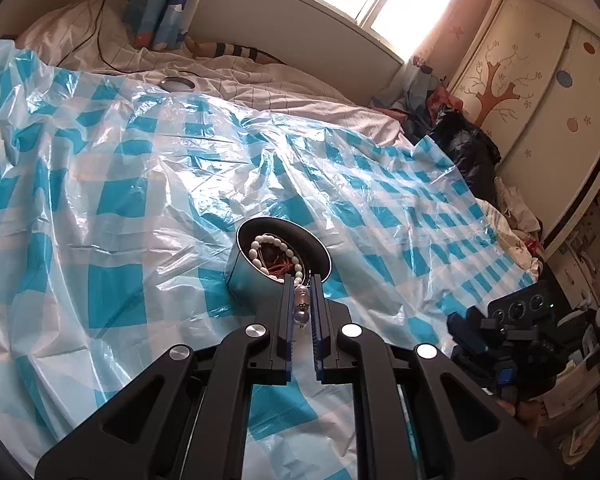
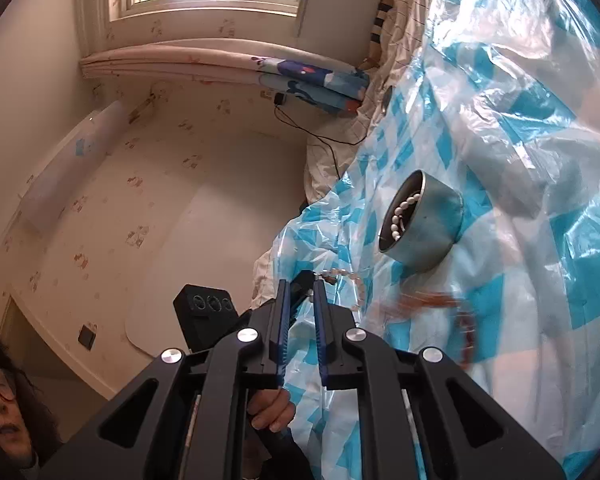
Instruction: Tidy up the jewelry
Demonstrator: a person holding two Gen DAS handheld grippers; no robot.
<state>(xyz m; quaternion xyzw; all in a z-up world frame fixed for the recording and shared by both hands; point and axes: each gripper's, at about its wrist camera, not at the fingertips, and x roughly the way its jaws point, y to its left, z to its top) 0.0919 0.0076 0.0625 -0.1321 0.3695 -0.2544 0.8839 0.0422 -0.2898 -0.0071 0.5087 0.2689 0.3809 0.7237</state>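
Left gripper [image 1: 302, 280]: jaws nearly together, clamped on a bead strand [image 1: 302, 307] with clear and silvery beads, one showing a dark pattern; strand sits between the blue pads right at the near rim of the tin. Round metal tin [image 1: 274, 276] stands open on the blue-and-white checked plastic sheet [image 1: 112, 184] covering the bed. Inside it: a white oval-bead bracelet [image 1: 274, 250] looped along the inner wall, plus a tangle of red cord [image 1: 286, 268] and something dark beneath, too small to identify. Right gripper [image 2: 301, 282]: jaws narrowly apart, tips at a thin white bead string [image 2: 336, 271] trailing off the right-hand finger; cannot tell if it is actually pinched. Blurred reddish-brown beads [image 2: 432, 300] lie just beyond on the sheet. Right wrist view shows the tin [image 2: 424, 220] further off, white beads visible at its mouth. Far on the bed, a round lid [image 1: 177, 83] rests on the white bedding, well apart from the tin.
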